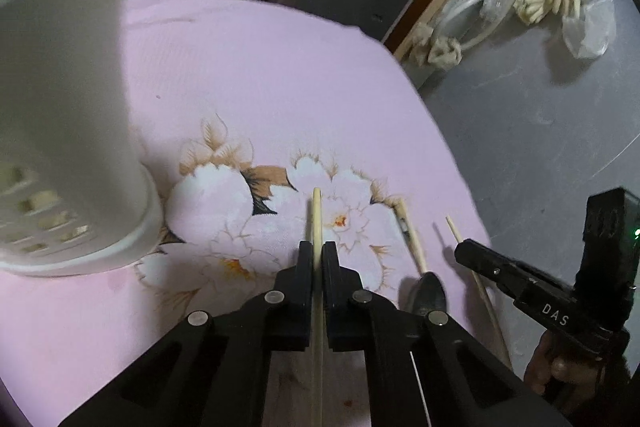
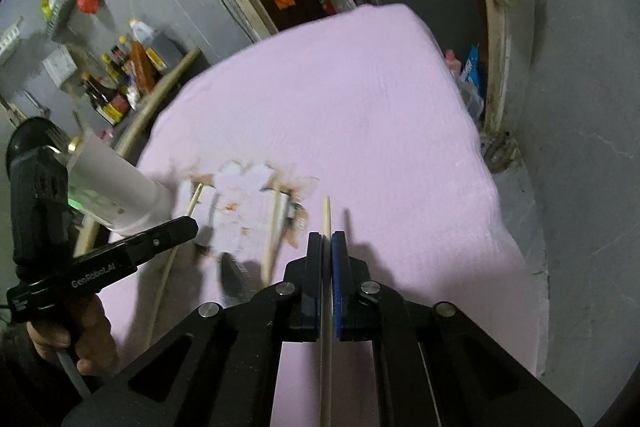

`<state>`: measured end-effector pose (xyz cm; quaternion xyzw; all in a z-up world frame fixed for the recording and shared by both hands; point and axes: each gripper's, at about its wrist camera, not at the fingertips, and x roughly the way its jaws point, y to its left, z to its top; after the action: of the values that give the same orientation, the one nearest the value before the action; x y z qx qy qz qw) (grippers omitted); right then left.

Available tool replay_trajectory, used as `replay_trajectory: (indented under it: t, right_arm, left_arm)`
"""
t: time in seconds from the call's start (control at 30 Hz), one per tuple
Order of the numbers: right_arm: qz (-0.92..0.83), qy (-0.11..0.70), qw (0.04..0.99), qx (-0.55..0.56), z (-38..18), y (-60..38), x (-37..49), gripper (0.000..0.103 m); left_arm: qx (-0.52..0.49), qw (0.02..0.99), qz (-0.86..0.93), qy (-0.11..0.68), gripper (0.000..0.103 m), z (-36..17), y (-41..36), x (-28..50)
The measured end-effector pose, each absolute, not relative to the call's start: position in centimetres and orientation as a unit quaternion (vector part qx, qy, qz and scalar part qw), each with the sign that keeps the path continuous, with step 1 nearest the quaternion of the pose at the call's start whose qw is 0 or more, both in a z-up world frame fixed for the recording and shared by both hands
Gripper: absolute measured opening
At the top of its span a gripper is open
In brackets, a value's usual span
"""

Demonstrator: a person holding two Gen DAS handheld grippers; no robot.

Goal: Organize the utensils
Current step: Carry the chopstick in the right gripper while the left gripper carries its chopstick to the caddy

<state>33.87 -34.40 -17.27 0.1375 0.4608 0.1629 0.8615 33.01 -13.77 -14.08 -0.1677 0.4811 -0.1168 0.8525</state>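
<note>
Left wrist view: The left gripper (image 1: pixel 317 251) is clamping a pale chopstick (image 1: pixel 317 215) between nearly closed jaws; the stick is running back between the pads and its tip is projecting forward over the flower print of the pink cloth (image 1: pixel 248 75). The white perforated holder (image 1: pixel 68 131) is standing on the cloth close on the left, blurred and large in the frame. To the right, a wooden-handled spoon (image 1: pixel 414 247) with a dark bowl is lying on the cloth, and beyond it the right gripper (image 1: pixel 460 253) is gripping a second chopstick (image 1: pixel 454 227) near the cloth's right edge, where the grey floor begins.

Right wrist view: The right gripper is pinching its chopstick between pads that are almost touching, tip pointing forward. The left gripper (image 2: pixel 194 223) is sitting at the left with the holder (image 2: pixel 120 187) just behind it; the spoon (image 2: pixel 272 227) is lying between the two grippers.

Step in hand, as judged: both sticks are being grasped for pick-up. The next move calls for lifting each clear, tilting it upright and lowering it into the holder's open top. The cloth ahead is offering open room; the right edge is close, and the holder is crowding the left hand's path.
</note>
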Motion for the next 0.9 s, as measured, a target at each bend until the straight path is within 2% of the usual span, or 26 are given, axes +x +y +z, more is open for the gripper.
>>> replay_trajectory:
  t: [0.17,0.57,0.9]
  right_arm:
    - [0.175,0.411,0.885,0.131,-14.0,-33.5,32.0,0.004]
    - [0.22,0.315,0.912,0.146,-7.8,-29.6,29.6,0.004]
    - [0.278,0.238,0.914,0.173,-3.3,-23.3,31.7,0.004]
  left_arm:
    - [-0.187,0.873,-0.116,0.434,0.005,-11.0,-11.8,30.7]
    - [-0.16,0.923,-0.094,0.338,0.005,-2.4,-6.9,26.7]
    - [-0.18,0.946,-0.043,0.267,0.005,2.7,0.8,26.5]
